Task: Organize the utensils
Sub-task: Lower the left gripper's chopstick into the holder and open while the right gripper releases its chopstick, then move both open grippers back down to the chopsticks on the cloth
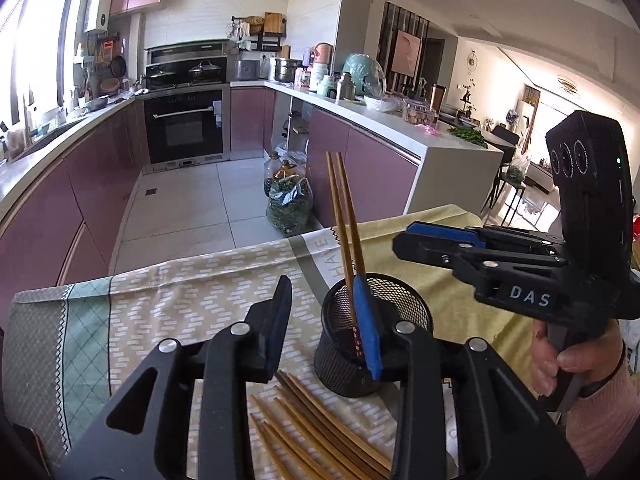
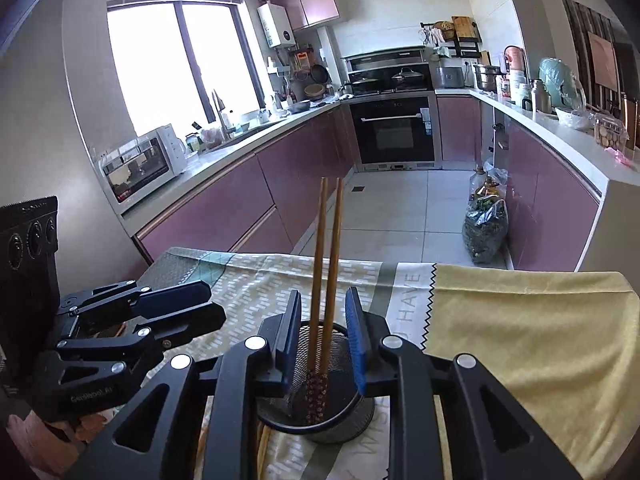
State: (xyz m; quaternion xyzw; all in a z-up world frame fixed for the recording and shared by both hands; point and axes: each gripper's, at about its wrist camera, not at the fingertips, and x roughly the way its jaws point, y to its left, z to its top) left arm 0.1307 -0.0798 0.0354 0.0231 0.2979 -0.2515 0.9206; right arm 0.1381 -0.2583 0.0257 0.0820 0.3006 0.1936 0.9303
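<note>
A black mesh cup [image 1: 344,368] stands on the cloth-covered table, and two wooden chopsticks [image 1: 338,220] stand upright in it, patterned ends down. My left gripper [image 1: 324,328] is open; its right finger reaches into the cup beside the chopsticks and its left finger stays outside. Several more chopsticks [image 1: 320,428] lie flat on the cloth under it. In the right wrist view, my right gripper [image 2: 324,340] is open above the cup [image 2: 316,426], with the two chopsticks [image 2: 319,260] between its pads and a gap on each side. The left gripper [image 2: 212,306] shows at the left.
The table carries a patterned cloth [image 1: 180,292] and a yellow cloth [image 2: 520,340] on the right. A hand [image 1: 568,360] holds the right gripper [image 1: 400,242]. Beyond the table's far edge are a tiled floor, pink cabinets and bags of greens [image 1: 290,208].
</note>
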